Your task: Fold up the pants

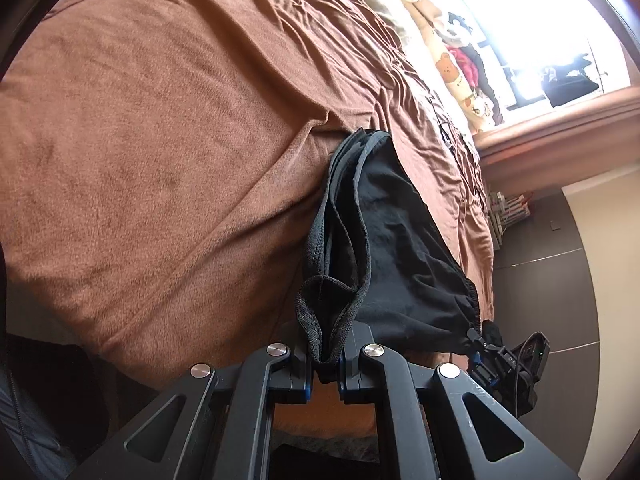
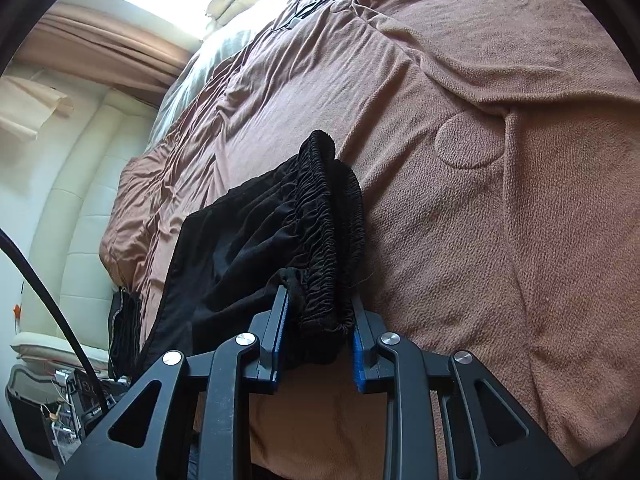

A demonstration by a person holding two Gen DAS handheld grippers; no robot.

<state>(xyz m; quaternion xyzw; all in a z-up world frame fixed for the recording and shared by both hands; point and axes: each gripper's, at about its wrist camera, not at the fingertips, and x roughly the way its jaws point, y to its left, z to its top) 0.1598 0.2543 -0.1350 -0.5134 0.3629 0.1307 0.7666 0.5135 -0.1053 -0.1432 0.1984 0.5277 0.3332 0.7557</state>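
Black pants (image 1: 396, 240) hang stretched between my two grippers above a brown blanket (image 1: 160, 140). My left gripper (image 1: 323, 354) is shut on the ribbed leg cuffs (image 1: 320, 312). My right gripper (image 2: 316, 336) is shut on the gathered elastic waistband (image 2: 324, 240). In the left wrist view the right gripper (image 1: 480, 344) shows at the lower right, holding the waistband end. In the right wrist view the cuff end (image 2: 124, 328) hangs at the lower left; the left gripper itself is hidden there.
The brown blanket (image 2: 500, 160) covers the bed. Pillows with a bear print (image 1: 452, 68) lie by a bright window (image 1: 540, 8). A cream padded headboard (image 2: 80, 220) and clutter with cables (image 2: 60, 392) sit beside the bed. Dark floor (image 1: 560, 280) is at the right.
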